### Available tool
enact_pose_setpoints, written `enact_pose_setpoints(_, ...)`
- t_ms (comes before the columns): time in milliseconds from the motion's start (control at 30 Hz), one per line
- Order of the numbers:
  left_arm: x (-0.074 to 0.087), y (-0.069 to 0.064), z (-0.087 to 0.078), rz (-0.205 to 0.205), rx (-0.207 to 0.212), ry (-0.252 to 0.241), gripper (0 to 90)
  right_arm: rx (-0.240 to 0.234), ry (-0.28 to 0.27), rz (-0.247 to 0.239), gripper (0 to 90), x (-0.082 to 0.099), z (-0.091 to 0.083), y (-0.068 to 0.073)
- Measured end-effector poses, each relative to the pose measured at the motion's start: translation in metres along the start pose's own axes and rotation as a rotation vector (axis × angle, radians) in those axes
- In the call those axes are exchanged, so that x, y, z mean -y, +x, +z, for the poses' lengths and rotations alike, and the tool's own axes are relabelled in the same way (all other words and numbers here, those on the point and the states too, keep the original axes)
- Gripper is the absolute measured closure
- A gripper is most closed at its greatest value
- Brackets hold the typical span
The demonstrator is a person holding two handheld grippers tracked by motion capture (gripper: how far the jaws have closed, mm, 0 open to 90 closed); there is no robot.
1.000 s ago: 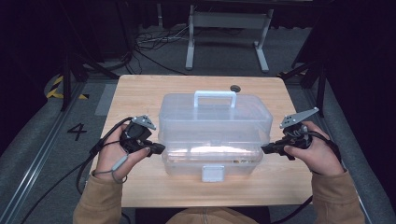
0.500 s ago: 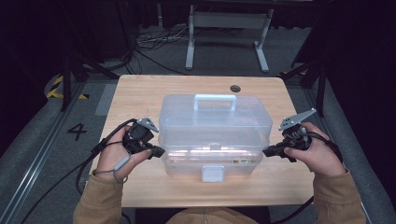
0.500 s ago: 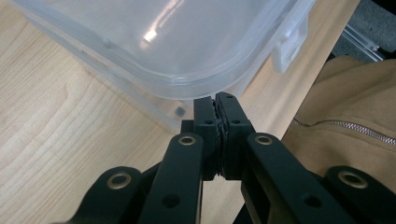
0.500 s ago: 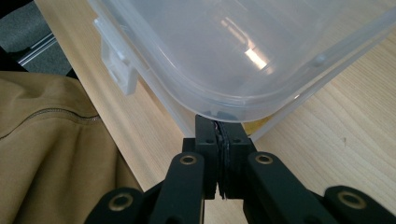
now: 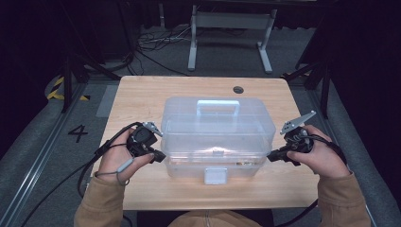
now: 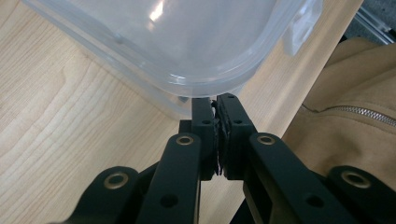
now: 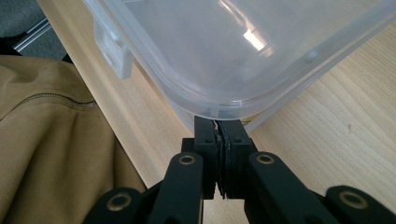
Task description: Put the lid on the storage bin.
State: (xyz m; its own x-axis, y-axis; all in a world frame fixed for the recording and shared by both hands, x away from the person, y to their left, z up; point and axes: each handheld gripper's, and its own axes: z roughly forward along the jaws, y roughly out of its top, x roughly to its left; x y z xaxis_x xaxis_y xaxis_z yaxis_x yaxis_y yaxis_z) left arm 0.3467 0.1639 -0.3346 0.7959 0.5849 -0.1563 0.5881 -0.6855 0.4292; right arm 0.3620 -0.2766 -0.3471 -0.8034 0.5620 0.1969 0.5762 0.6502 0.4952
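A clear plastic storage box (image 5: 217,135) with a lid, a top handle (image 5: 217,106) and a white front latch (image 5: 215,176) stands in the middle of the wooden table (image 5: 142,94). My left gripper (image 5: 161,156) is at the box's left front corner and my right gripper (image 5: 271,156) at its right front corner. In the left gripper view the jaws of the left gripper (image 6: 215,100) are shut pad to pad, tips just under the lid's rim (image 6: 205,86). The right gripper (image 7: 217,122) is shut the same way under the rim (image 7: 224,105). Nothing shows between either pair of pads.
A small dark grommet (image 5: 238,89) sits in the table near its far edge. A person's tan sleeves (image 5: 101,203) lie along the near edge. Cables (image 5: 85,165) trail off the left side. A metal stand (image 5: 231,28) is on the floor beyond the table.
My left gripper has edged slightly right, closer to the box's corner. The right gripper and the box have stayed where they were.
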Motion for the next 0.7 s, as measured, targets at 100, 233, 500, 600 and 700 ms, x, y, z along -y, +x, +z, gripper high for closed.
enact_pose_setpoints(100,0.0000,0.0000,0.0014,-0.002,-0.001,0.011,86.3,0.000,0.012,-0.002,87.2,0.0003,0.0017,-0.0006)
enact_pose_setpoints(233,-0.0003,0.0009,0.0034,0.001,-0.001,0.028,86.3,-0.001,0.024,0.003,86.7,0.0004,0.0039,-0.0020)
enact_pose_setpoints(500,-0.0007,0.0013,0.0065,0.000,0.001,0.043,86.5,-0.006,0.042,0.000,86.7,0.0005,0.0063,-0.0026)
enact_pose_setpoints(600,-0.0009,0.0011,0.0075,0.001,0.000,0.053,86.5,-0.007,0.051,0.000,86.6,0.0003,0.0078,-0.0027)
enact_pose_setpoints(700,-0.0011,0.0013,0.0083,0.005,0.000,0.059,86.5,-0.007,0.054,0.000,86.6,0.0004,0.0085,-0.0029)
